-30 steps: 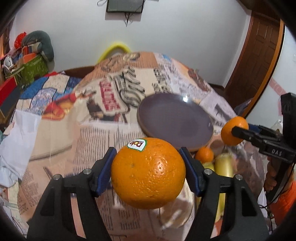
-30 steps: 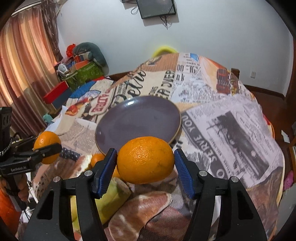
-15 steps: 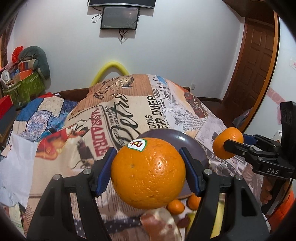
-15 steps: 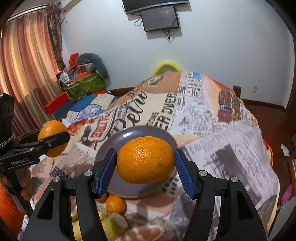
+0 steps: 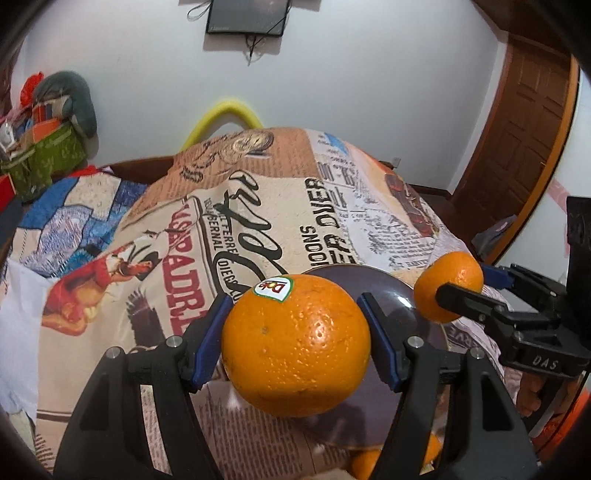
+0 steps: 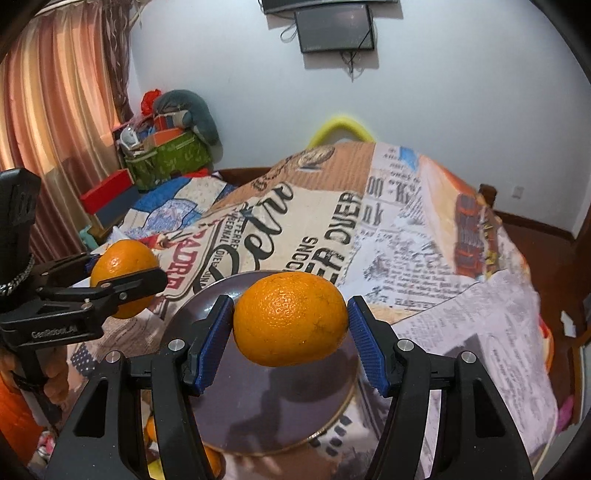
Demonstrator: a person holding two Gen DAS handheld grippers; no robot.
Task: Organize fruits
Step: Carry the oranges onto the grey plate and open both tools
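The left gripper (image 5: 296, 338) is clamped on a large orange (image 5: 295, 349) that bears a Dole sticker (image 5: 274, 288) on its top; both blue pads (image 5: 207, 341) press against the fruit's sides, and the orange hangs in the air above the near-left part of a dark purple plate (image 5: 391, 291). The right gripper (image 6: 290, 328) is closed the same way on a second orange (image 6: 290, 319), slightly flattened in shape, held between its blue pads (image 6: 364, 341) over the middle of that plate (image 6: 280, 406); the fruit's shadow falls on the plate's bare surface below it.

Each tool shows in the other's camera — from the left wrist the right gripper (image 5: 460, 291) enters from the right edge with its orange (image 5: 447, 286) above the plate's far-right rim, and from the right wrist the left gripper (image 6: 125, 278) comes in from the left edge with its orange (image 6: 123, 266), off the plate's left side.

The plate rests on a tablecloth (image 5: 258, 206) printed with newspaper text and pictures; smaller oranges (image 5: 365, 461) lie on the cloth just beyond the plate's near edge, partly hidden by the gripper frames. On the white wall behind hangs a dark screen (image 6: 334, 27); a yellow hoop (image 5: 221, 118) rises behind the table; a brown door (image 5: 524, 147) stands to the right, and striped curtains (image 6: 55, 110) hang at the left.
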